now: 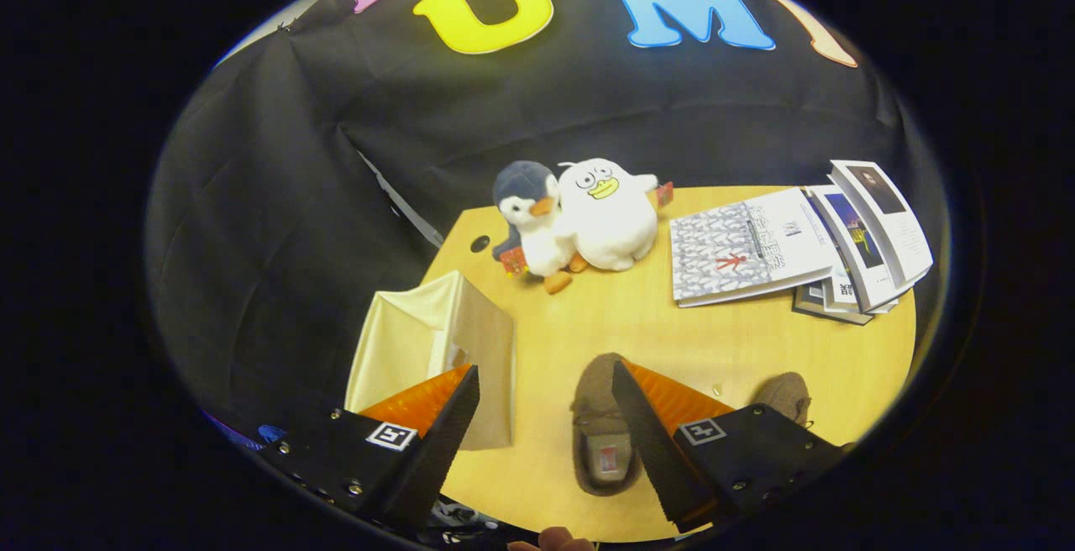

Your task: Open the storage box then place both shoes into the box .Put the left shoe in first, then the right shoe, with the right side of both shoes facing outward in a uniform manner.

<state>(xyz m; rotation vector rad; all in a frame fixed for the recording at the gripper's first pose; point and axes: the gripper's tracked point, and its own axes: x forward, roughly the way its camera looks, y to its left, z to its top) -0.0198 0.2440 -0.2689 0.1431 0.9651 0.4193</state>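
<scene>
Gripper view: storage box [437, 349], pale w/ translucent walls, stands on the wooden table [739, 341] at its near-left edge, just ahead of the left finger; lid state hard to judge from here, prob. shut; brown shoe [598, 425] lies on the table betw. the two fingers, partly behind the right finger, opening toward camera w/ a label on the insole; second shoe [785, 396] just beyond the right finger, mostly hidden by it; the two shoes apart, box well left of both; gripper [546, 400] spread wide, fingers holding nothing, hovering above the table near its front edge; farther back, two plush toys, a grey-and-white penguin [531, 219] touching a white duck-like one [606, 211], sit side by side near the table's far edge; to their right a fanned stack of books [798, 244] at the far-right corner; black cloth wall [521, 106] behind the table.
</scene>
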